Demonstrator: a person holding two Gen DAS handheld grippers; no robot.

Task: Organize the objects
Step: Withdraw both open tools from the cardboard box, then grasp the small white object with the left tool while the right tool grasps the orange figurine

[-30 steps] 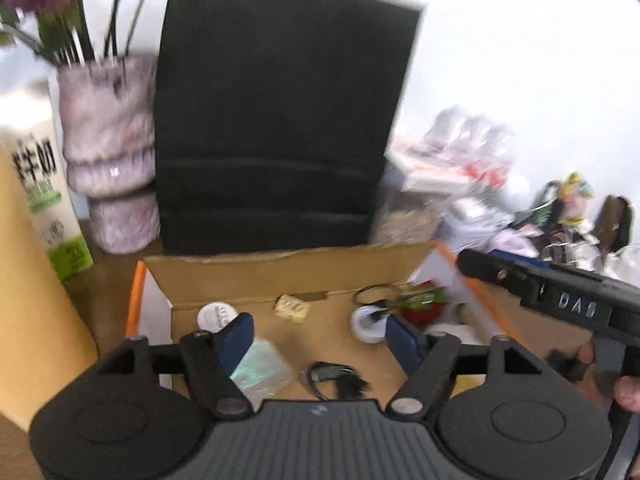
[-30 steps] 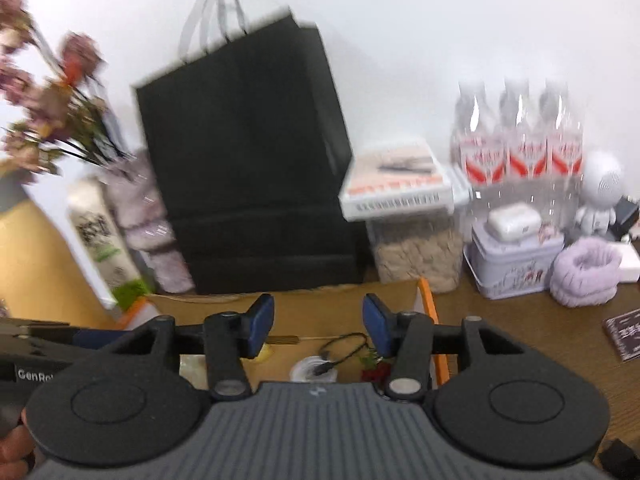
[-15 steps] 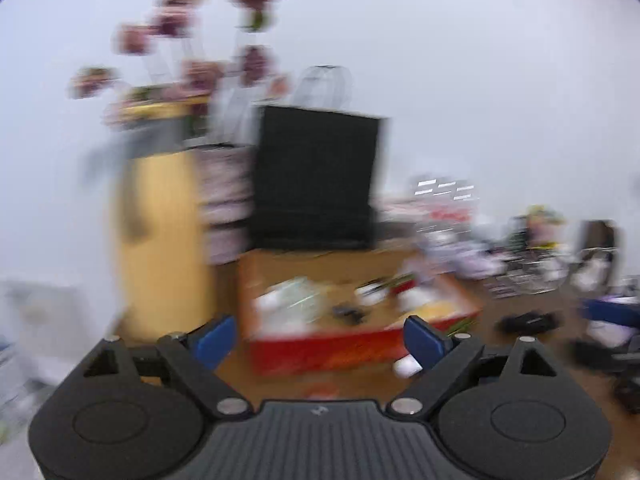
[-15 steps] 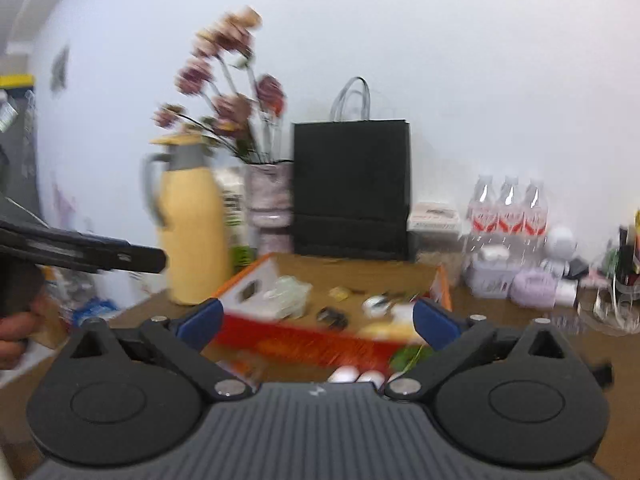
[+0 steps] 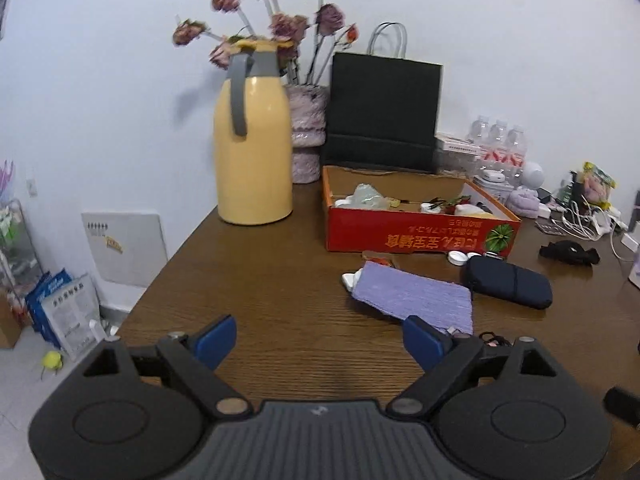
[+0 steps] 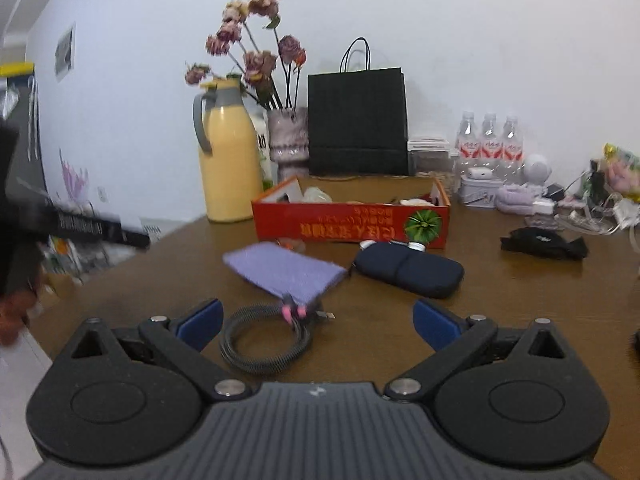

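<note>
A red cardboard box (image 5: 420, 236) (image 6: 352, 224) with several small items inside stands on the brown table. In front of it lie a purple cloth (image 5: 416, 296) (image 6: 284, 268) and a dark blue pouch (image 5: 508, 282) (image 6: 408, 270). A coiled black cable (image 6: 266, 340) lies just ahead of my right gripper (image 6: 318, 322), which is open and empty. My left gripper (image 5: 320, 342) is open and empty above the table's near edge, well short of the cloth. Small white caps (image 5: 458, 258) lie by the box front.
A yellow thermos (image 5: 252, 140) (image 6: 228, 156), a vase of dried flowers (image 5: 304, 136), and a black paper bag (image 5: 384, 112) (image 6: 358, 122) stand behind the box. Water bottles (image 6: 488, 144), a black strap (image 6: 544, 242) and clutter sit at right. The table edge drops off at left.
Both grippers have pulled back from over the box to the table's near side and opened wider. The box now sits far ahead.
</note>
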